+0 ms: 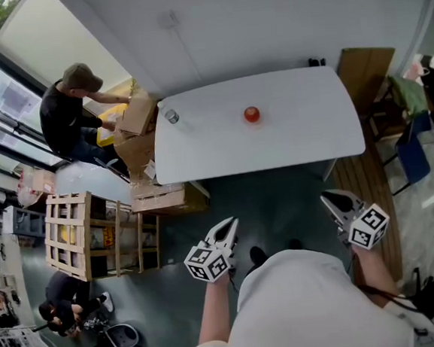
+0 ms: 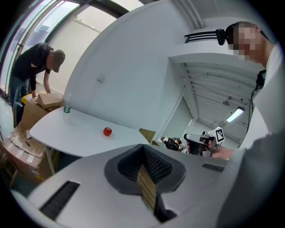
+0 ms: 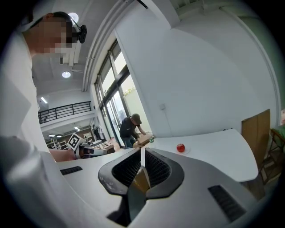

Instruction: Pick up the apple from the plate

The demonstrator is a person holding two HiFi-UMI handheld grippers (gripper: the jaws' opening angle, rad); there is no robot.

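A red apple (image 1: pixel 251 114) sits on a small white plate (image 3: pixel 187 151) near the middle of the white table (image 1: pixel 304 138). It also shows small and far off as the apple (image 2: pixel 107 131) in the left gripper view and the apple (image 3: pixel 180 148) in the right gripper view. Both grippers hang well short of the table's near edge, over the dark floor. My left gripper (image 1: pixel 226 228) (image 2: pixel 144 152) is shut with nothing in it. My right gripper (image 1: pixel 333 199) (image 3: pixel 142 154) has its pads together and holds nothing.
A water bottle (image 1: pixel 170 115) stands at the table's left corner. Beside that corner are cardboard boxes (image 1: pixel 138 117) with a person (image 1: pixel 66 108) bent over them. A wooden rack (image 1: pixel 70 235) is at the left. A blue chair (image 1: pixel 412 156) and a board (image 1: pixel 363 69) are at the right.
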